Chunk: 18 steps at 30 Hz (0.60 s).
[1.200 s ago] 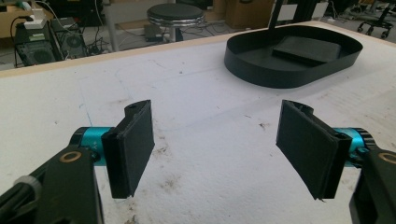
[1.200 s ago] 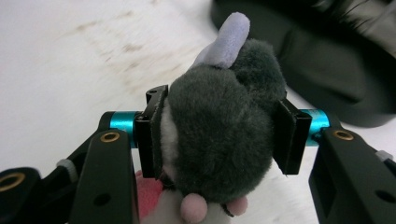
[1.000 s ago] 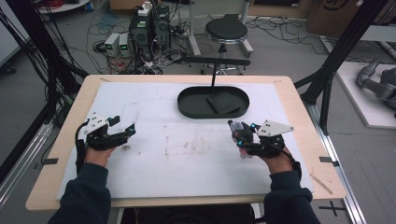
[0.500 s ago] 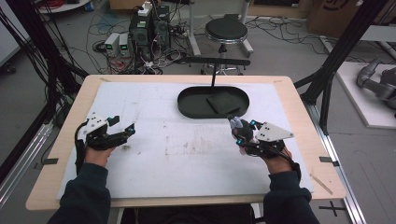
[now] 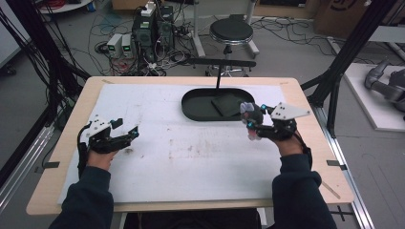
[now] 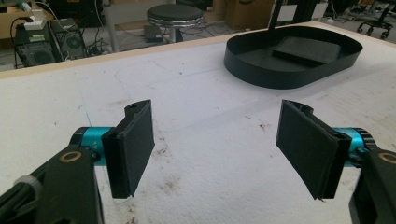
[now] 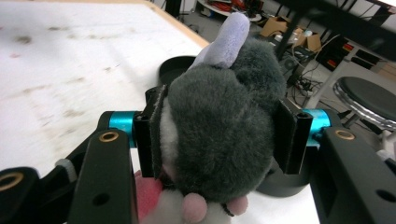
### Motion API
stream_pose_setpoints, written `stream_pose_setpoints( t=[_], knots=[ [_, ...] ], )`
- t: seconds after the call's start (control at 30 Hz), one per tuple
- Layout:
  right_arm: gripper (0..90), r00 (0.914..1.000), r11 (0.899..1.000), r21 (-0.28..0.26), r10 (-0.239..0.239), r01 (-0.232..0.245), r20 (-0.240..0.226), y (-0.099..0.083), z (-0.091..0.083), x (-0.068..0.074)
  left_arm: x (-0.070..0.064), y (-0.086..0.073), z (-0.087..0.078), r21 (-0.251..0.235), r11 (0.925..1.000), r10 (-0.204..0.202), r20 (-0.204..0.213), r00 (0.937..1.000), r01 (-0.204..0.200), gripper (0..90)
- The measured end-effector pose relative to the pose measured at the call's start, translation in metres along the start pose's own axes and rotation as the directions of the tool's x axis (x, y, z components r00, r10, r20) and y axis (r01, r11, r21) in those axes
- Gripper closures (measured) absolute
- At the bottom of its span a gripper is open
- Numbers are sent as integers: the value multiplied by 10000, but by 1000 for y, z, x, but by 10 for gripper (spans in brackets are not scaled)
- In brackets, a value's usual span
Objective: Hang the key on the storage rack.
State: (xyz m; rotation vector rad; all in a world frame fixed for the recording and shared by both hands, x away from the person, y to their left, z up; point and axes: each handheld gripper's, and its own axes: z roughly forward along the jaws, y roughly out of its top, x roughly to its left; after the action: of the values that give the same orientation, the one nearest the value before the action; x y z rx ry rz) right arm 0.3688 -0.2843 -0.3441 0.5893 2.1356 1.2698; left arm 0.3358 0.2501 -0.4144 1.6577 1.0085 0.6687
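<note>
We hold a soft toy [image 7: 219, 140] in our right gripper [image 7: 219, 135], up over the bench [image 5: 200, 171] just beside the black tray [image 5: 191, 107]. The toy is light, fluffy and squashy, so we squeeze its fat grey middle. Our right arm reaches forward. Our left gripper [image 6: 217, 144] rests low, jaws wide apart, holding nothing.

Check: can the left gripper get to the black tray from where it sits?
Probably yes. The left gripper is open and holds nothing, and only bare white table cover lies between it and the black tray. Reach itself I can't judge.
</note>
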Motion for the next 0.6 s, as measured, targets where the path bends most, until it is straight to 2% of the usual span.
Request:
stream_pose_setpoints(
  t=[0.03, 0.17, 0.27, 0.43, 0.6],
  knots=[
    [462, 10000, 10000, -63, 26, -26, 18, 4, 2, -6, 0, 0, 0, -13, 10000, -22, -3, 10000, 22, 277],
    [462, 9997, 9995, 261, -164, 160, 154, 17, 14, -30, 1, 0, 0, -27, 10000, -35, -12, 10000, 35, 277],
    [462, 9986, 9988, 398, -306, 288, 439, 23, 25, -44, 2, 0, -1, -14, 10000, -38, -55, 10000, 38, 277],
    [463, 9971, 9984, 522, -244, 206, 727, 26, 39, -59, 2, 0, -1, -46, 9999, -128, -43, 9999, 128, 277],
    [462, 9930, 9966, 567, -643, 589, 989, 33, 50, -69, 3, 0, -1, -55, 9999, -156, -53, 9999, 156, 277]
  ],
)
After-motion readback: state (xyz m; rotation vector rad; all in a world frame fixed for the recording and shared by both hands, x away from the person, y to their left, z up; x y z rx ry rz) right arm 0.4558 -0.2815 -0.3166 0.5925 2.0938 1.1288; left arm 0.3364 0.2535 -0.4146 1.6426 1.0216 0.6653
